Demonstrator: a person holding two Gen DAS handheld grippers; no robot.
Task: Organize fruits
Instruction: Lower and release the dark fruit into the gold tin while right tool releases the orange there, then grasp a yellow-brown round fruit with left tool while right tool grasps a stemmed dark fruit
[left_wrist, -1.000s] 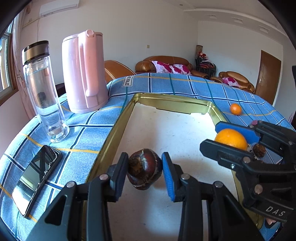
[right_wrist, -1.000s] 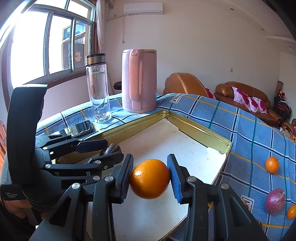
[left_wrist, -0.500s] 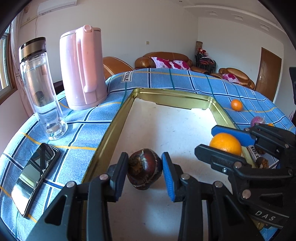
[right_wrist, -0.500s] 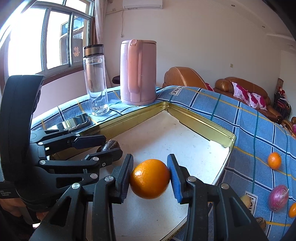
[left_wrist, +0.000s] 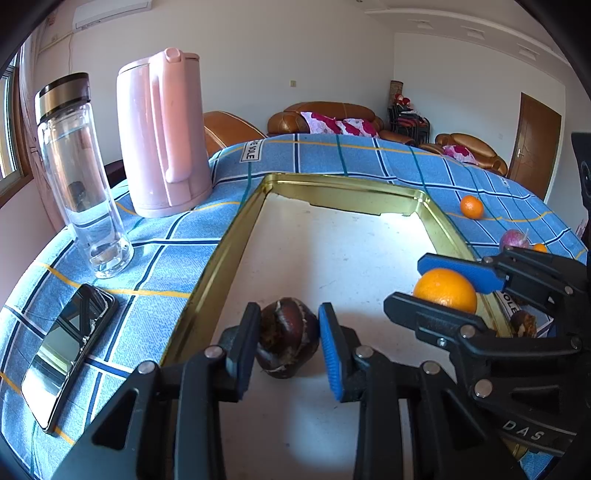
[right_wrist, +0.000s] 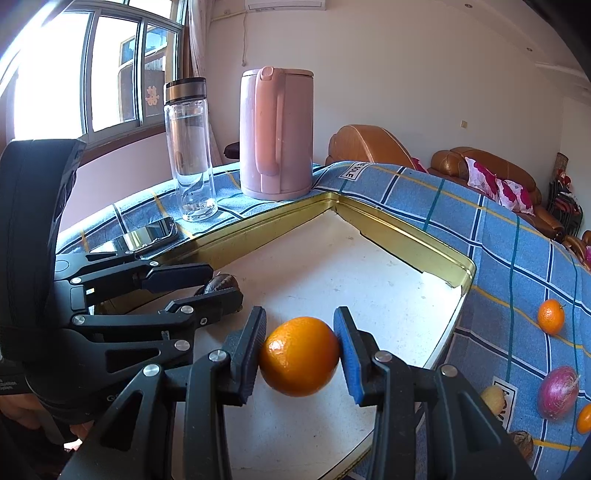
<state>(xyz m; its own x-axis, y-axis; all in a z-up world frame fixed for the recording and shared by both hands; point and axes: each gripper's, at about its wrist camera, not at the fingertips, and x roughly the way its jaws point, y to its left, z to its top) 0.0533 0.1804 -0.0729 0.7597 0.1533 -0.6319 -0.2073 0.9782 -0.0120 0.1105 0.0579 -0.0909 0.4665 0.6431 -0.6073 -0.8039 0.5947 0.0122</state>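
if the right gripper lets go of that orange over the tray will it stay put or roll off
The orange looks round and smooth, so it will likely roll a little on the flat white floor of the tray. The raised gold rim should probably stop it. It seems firm: the right gripper pads press both sides without denting it.

White plastered walls carry a white air conditioner up high; a sunlit multi-pane sliding window glares brightly; brown leather sofas hold floral red-and-white cushions, beside a brown wooden door
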